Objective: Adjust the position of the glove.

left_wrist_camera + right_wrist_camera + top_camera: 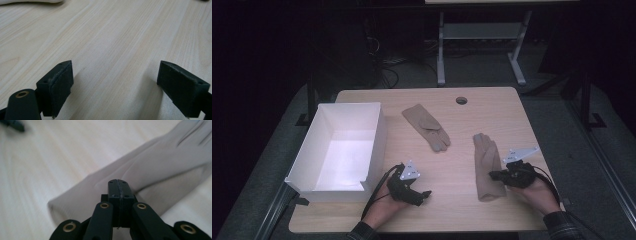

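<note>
Two tan gloves lie flat on the wooden table (452,210). One glove (427,125) is at the middle back. The other glove (487,165) lies lengthwise at the right front. My right gripper (494,175) is at this glove's right edge near the cuff. In the right gripper view the right gripper (119,183) has its pads pressed together just above the glove (162,162), with no fabric visible between them. My left gripper (424,195) rests low at the front, right of the box. In the left gripper view the left gripper (115,75) stands wide open over bare wood.
An open white box (377,135) stands at the table's left, its inside bare. A round cable hole (461,100) sits near the back edge. A metal frame (441,45) stands on the floor beyond the table.
</note>
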Action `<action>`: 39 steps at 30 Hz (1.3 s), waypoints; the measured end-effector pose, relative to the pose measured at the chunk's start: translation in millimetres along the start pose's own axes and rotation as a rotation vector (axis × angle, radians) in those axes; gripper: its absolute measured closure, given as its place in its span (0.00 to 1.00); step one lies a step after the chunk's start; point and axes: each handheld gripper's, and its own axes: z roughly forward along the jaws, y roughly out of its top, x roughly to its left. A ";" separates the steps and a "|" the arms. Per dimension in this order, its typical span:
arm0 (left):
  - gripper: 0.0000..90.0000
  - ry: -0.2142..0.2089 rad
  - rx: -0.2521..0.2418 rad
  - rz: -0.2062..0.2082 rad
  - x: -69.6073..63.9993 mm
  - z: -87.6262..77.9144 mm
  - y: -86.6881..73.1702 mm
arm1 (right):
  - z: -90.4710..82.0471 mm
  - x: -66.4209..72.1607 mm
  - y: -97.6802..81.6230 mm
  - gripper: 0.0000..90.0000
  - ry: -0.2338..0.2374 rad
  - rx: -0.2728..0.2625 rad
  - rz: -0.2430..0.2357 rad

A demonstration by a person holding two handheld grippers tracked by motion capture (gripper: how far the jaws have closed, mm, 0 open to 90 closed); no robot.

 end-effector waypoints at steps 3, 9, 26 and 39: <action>0.15 0.000 0.000 0.000 0.0 0.1 0.0 | 5.9 -7.7 9.4 1.00 -0.026 -0.009 0.005; 0.15 0.000 0.004 0.001 0.1 -0.2 0.1 | 25.2 -17.8 11.8 1.00 -0.030 0.021 0.006; 0.15 0.000 -0.001 0.002 0.1 0.2 -0.1 | 21.0 8.8 2.0 1.00 0.033 0.049 -0.054; 0.15 0.000 -0.002 0.002 0.1 0.2 -0.1 | 9.3 17.2 1.9 0.75 0.013 0.012 -0.062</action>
